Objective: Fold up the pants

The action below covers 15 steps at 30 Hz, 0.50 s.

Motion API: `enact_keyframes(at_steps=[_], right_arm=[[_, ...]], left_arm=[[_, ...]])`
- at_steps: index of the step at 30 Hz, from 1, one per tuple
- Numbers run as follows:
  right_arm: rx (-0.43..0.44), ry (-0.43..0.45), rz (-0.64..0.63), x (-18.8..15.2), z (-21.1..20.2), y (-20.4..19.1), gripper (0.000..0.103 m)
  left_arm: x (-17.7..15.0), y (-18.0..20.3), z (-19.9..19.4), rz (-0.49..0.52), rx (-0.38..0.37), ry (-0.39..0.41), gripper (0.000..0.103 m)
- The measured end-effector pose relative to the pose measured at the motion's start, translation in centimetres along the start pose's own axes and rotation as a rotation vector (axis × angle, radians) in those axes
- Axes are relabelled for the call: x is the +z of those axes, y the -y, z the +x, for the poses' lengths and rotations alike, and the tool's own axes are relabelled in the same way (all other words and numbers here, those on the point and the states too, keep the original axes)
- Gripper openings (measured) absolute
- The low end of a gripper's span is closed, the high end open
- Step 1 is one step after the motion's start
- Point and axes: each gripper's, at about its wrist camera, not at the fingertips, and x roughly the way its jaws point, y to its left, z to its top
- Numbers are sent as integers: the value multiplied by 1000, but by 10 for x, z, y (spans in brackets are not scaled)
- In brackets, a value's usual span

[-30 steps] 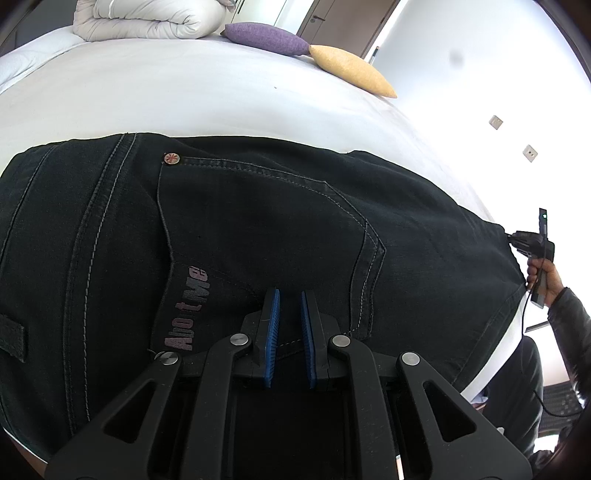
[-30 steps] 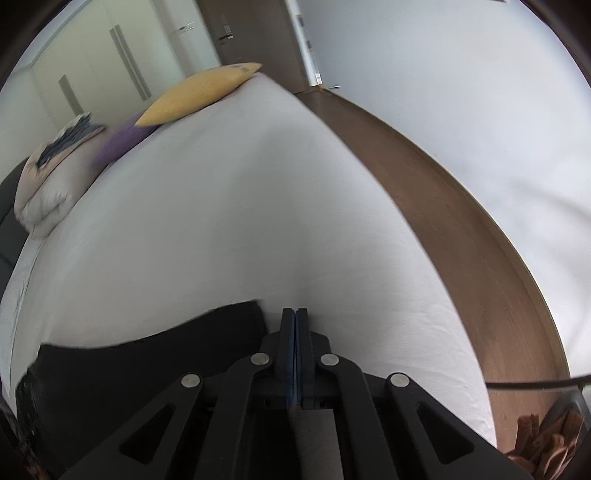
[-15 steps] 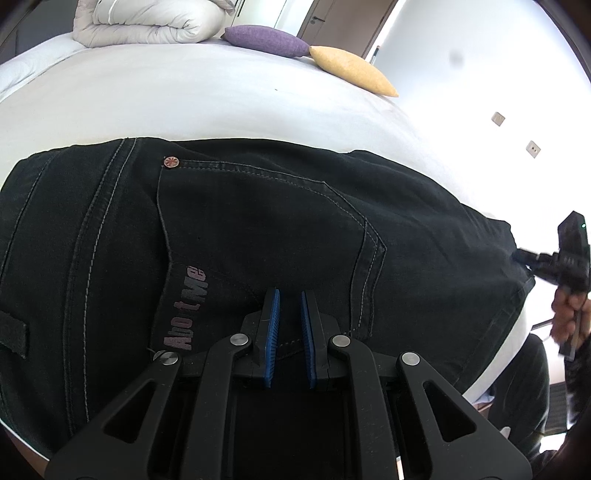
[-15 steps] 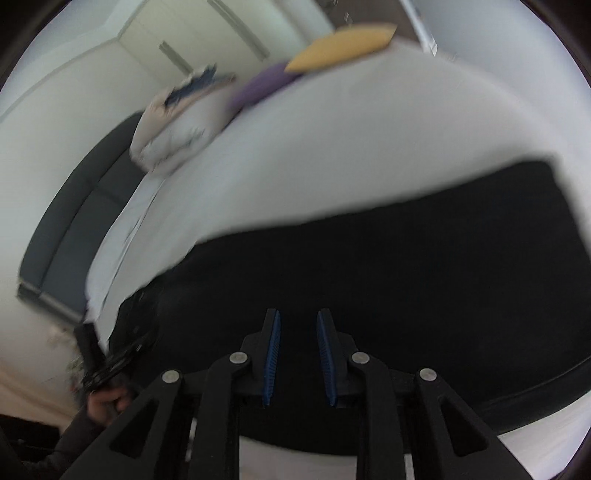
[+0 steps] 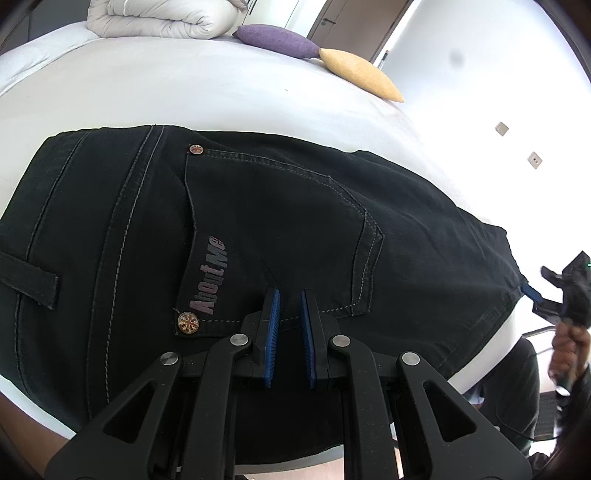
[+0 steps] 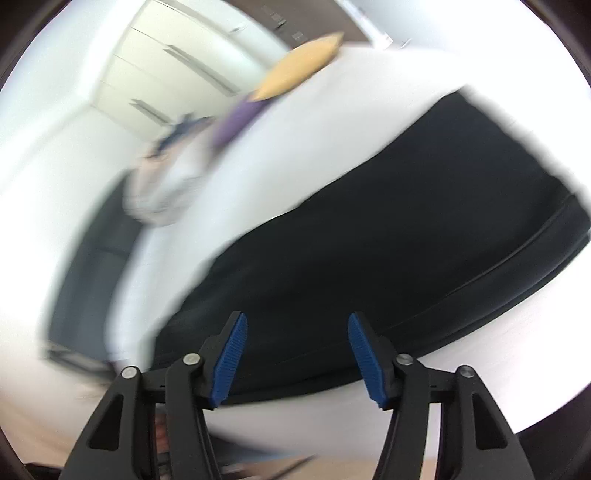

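Observation:
Black jeans (image 5: 280, 229) lie folded flat on the white bed (image 5: 184, 88), back pocket up with an "AboutMe" print. My left gripper (image 5: 288, 314) hovers just above the pocket's lower edge, its blue pads a narrow gap apart and holding nothing. My right gripper (image 6: 295, 339) is wide open and empty above the near edge of the jeans (image 6: 388, 240); this view is motion-blurred. The right gripper also shows at the far right of the left wrist view (image 5: 543, 295), by the jeans' right end.
A rolled white duvet (image 5: 162, 18), a purple cushion (image 5: 277, 37) and a yellow cushion (image 5: 362, 74) lie at the far end of the bed. A dark sofa (image 6: 88, 251) stands beyond the bed's left side. The bed's near edge runs just under the jeans.
My right gripper has let go of the jeans' end, opened wide and swung round over the folded jeans. My left gripper has risen slightly and stays over the pocket.

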Motion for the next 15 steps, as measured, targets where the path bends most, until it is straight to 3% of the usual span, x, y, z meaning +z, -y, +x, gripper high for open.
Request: enact_keyframes(at_steps=[3, 8, 12, 15], right_arm=[[157, -140, 76, -29, 42, -25, 62], [235, -324, 190, -63, 106, -41, 61], [235, -366, 255, -70, 117, -36, 61], [252, -348, 293, -77, 116, -32, 61]], left_arm=[[0, 4, -2, 12, 12, -2, 12], [-4, 5, -2, 1, 4, 4, 12], [-5, 3, -1, 3, 8, 8, 12], [-5, 4, 0, 7, 13, 9, 12]])
